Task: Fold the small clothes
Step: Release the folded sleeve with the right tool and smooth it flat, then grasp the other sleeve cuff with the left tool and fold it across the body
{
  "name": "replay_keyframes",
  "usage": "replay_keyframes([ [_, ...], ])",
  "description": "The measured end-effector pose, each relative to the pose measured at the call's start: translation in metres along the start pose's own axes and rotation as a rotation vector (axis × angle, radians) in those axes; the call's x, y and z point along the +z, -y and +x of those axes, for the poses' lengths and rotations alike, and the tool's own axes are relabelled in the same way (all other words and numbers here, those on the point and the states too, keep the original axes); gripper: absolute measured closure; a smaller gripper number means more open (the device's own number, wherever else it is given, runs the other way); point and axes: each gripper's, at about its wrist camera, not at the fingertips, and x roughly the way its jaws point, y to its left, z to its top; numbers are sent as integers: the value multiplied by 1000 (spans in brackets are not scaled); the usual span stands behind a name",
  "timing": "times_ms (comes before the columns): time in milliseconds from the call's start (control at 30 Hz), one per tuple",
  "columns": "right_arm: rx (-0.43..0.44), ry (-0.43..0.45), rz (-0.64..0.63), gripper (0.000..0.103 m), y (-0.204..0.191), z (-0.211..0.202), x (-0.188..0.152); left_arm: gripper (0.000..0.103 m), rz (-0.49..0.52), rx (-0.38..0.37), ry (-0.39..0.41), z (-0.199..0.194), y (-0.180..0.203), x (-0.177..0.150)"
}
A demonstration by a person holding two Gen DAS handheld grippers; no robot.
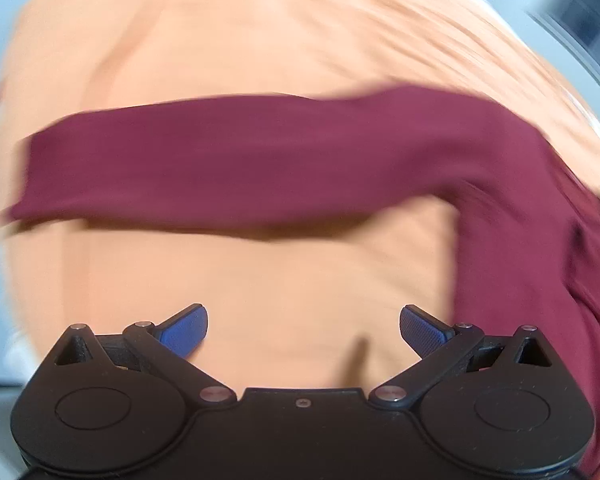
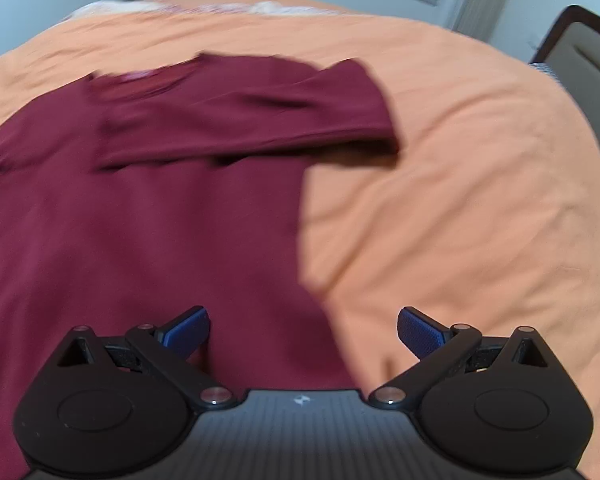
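an orange bedsheet (image 2: pixel 480 160) covers the bed and fills most of both views. on it lies a maroon long-sleeved shirt (image 2: pixel 140 220), spread flat; in the right wrist view its body takes up the left half, with 1 sleeve (image 2: pixel 252 120) folded across the chest, its cuff reaching just past the body's edge onto the sheet. in the left wrist view a maroon sleeve (image 1: pixel 228 168) stretches sideways over the sheet, blurred. the right gripper (image 2: pixel 303 330) hangs over the shirt's lower edge, jaws spread wide and holding nothing. the left gripper (image 1: pixel 303 330) hangs above bare sheet, jaws likewise wide apart and empty.
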Motion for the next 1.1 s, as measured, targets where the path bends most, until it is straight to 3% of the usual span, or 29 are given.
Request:
replay_keyframes([
  [167, 66, -21, -84, 0, -46, -27, -16, 1, -183, 140, 115, -16, -83, 15],
  [267, 102, -19, -138, 0, -68, -40, -21, 1, -281, 203, 156, -13, -114, 27],
  [467, 129, 4, -226, 0, -94, -60, -28, 26, -535, 106, 193, -4, -162, 35],
  [567, 125, 12, -228, 0, -95, -64, -27, 55, -679, 35, 196, 1, -182, 31],
  [600, 123, 10, -224, 0, -95, -65, -28, 63, -707, 35, 200, 3, -185, 30],
  [633, 121, 6, -219, 0, -95, -65, -27, 63, -725, 62, 205, 3, -185, 30],
  [700, 116, -3, -205, 0, -94, -66, -29, 65, -725, 110, 219, 0, -184, 30],
  [833, 118, -17, -178, 0, -90, -61, -32, 97, -646, 144, 228, -4, -182, 37],
  [1000, 133, -25, -166, 0, -88, -57, -33, 98, -510, 196, 290, -22, -164, 41],
  [1100, 150, -33, -150, 0, -88, -54, -32, 98, -433, 193, 366, -41, -149, 43],
])
